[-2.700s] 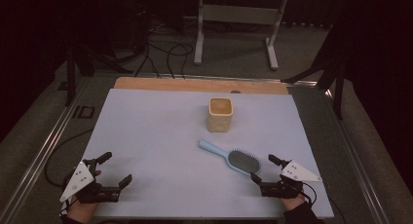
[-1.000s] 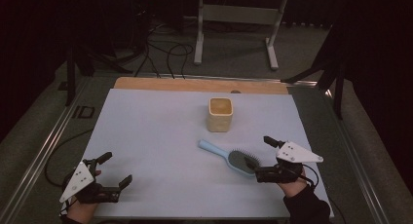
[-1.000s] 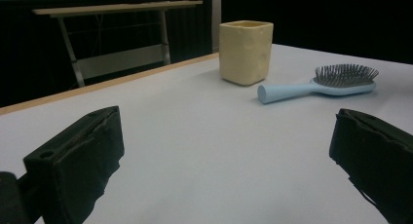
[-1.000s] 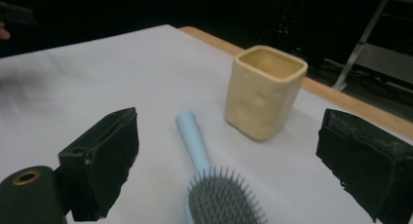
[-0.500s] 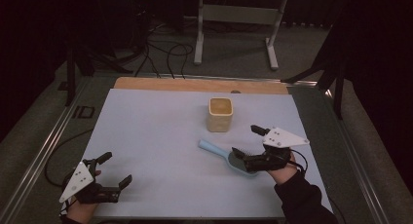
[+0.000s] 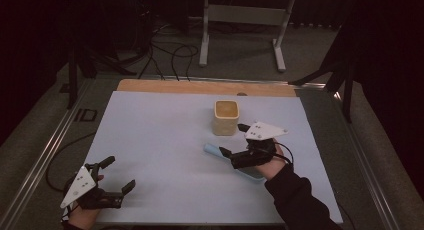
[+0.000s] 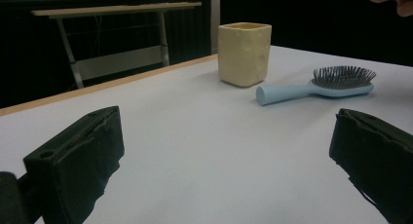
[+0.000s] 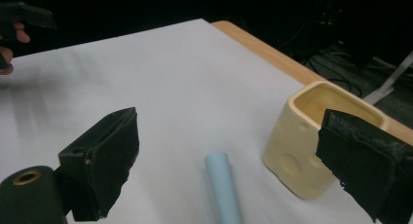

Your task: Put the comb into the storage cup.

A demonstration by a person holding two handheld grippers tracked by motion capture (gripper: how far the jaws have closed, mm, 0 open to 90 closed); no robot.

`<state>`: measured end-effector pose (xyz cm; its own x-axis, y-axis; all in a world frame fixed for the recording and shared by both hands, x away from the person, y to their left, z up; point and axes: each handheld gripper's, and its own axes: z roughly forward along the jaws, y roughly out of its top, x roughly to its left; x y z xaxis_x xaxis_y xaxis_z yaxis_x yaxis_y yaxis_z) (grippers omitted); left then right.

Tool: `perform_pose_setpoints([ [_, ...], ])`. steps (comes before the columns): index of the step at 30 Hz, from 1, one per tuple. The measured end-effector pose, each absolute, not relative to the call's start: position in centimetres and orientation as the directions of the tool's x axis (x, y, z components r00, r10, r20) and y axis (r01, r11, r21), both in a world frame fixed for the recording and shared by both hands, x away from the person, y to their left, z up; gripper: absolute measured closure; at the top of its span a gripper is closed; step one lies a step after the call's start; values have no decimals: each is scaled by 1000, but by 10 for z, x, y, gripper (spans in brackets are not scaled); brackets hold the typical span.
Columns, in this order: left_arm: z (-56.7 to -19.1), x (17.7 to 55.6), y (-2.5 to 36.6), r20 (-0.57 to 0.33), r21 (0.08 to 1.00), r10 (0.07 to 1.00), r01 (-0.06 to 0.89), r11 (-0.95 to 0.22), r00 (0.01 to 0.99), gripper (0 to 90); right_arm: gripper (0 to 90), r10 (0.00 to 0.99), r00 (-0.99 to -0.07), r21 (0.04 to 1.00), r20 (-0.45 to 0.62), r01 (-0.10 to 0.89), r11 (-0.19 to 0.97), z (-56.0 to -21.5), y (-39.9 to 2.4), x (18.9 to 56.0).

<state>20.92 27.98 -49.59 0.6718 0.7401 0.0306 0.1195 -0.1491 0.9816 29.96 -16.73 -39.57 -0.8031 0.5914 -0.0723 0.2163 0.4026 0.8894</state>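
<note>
We see the right tool (image 6: 231,140) hovering over the light blue hairbrush (image 6: 215,151), its jaws spread wide and holding nothing. In the right gripper view the brush handle (image 8: 223,185) lies on the white desk (image 6: 160,130) between the two open jaws, untouched by either. The brush lies near the middle right of the desk, its handle end pointing toward the left side; in the left gripper view its bristled head (image 7: 343,77) faces up. A cream, square-sided cup (image 6: 226,117) stands upright just beyond the brush, near but apart from it; in the right gripper view one jaw overlaps the cup's side. The left tool (image 6: 118,175) rests low at the near left corner of the desk, well apart from the brush, jaws wide open and empty.
</note>
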Motion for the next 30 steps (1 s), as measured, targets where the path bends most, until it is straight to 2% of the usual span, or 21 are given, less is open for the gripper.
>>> perform_pose_setpoints([
  [7,-496,209,280,30,982,739,119,-149,673,0,149,580,-814,872,-42,254,419,-407,-153,312],
  [10,-496,209,280,31,982,740,119,-150,672,0,224,577,-815,855,-44,268,444,-413,-148,317],
  [15,-496,209,279,32,982,739,118,-150,673,0,284,575,-817,820,-56,291,493,-423,-140,325],
  [22,-496,209,279,31,981,738,119,-150,674,0,495,588,-805,781,-77,318,537,-438,-125,332],
  [23,-496,209,279,31,981,738,119,-150,674,0,495,588,-805,781,-77,318,537,-438,-125,332],
  [25,-497,209,279,32,981,737,119,-152,675,0,603,596,-799,767,-81,332,549,-444,-122,336],
  [30,-497,210,279,32,981,735,120,-154,678,0,777,623,-777,743,-86,367,559,-453,-117,343],
])
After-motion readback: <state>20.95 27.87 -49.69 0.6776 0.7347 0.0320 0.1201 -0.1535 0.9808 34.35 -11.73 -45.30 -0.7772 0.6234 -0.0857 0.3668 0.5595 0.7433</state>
